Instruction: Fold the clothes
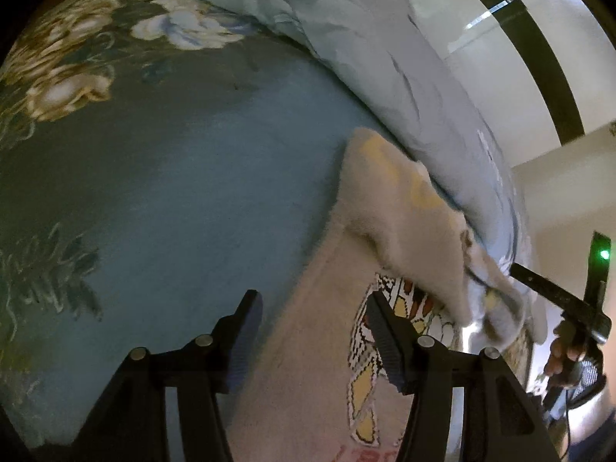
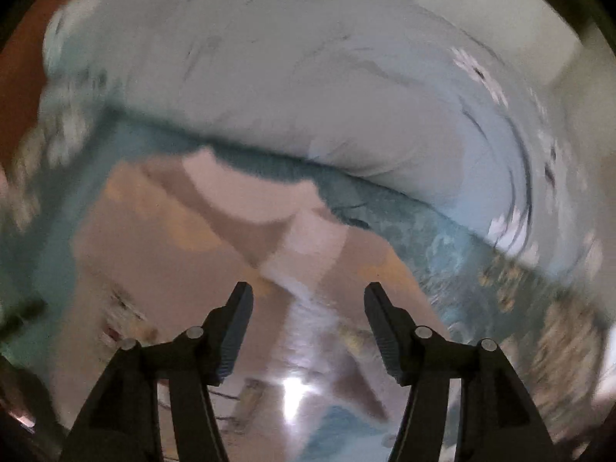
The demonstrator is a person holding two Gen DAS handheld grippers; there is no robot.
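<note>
Two black fingers of the left gripper [image 1: 313,315] fill the bottom of the left wrist view, spread wide with nothing between them. Its left finger hangs over bare teal bedsheet [image 1: 184,192]; its right finger hangs over a cream sweater [image 1: 319,365] with a cartoon print in black, yellow and orange. The sweater's straight left edge runs up between the fingers, and one part of it is folded back across the print. A pale blue duvet [image 1: 365,57] lies bunched along the far side of the sweater, close against its upper edge. Open sheet, printed with cream and gold flowers toward its border, stretches wide to the left of the garment. At the far right, the other tool and the hand [image 1: 566,354] holding it show small, beside the sweater's lifted corner.

From the right wrist view, heavily blurred, the right gripper [image 2: 308,308] also has its fingers spread apart, empty, above the same sweater [image 2: 173,269]. What looks like its neckline points toward the duvet [image 2: 308,96], with a narrow strip of teal sheet [image 2: 269,163] between them. Fine detail here cannot be made out.
</note>
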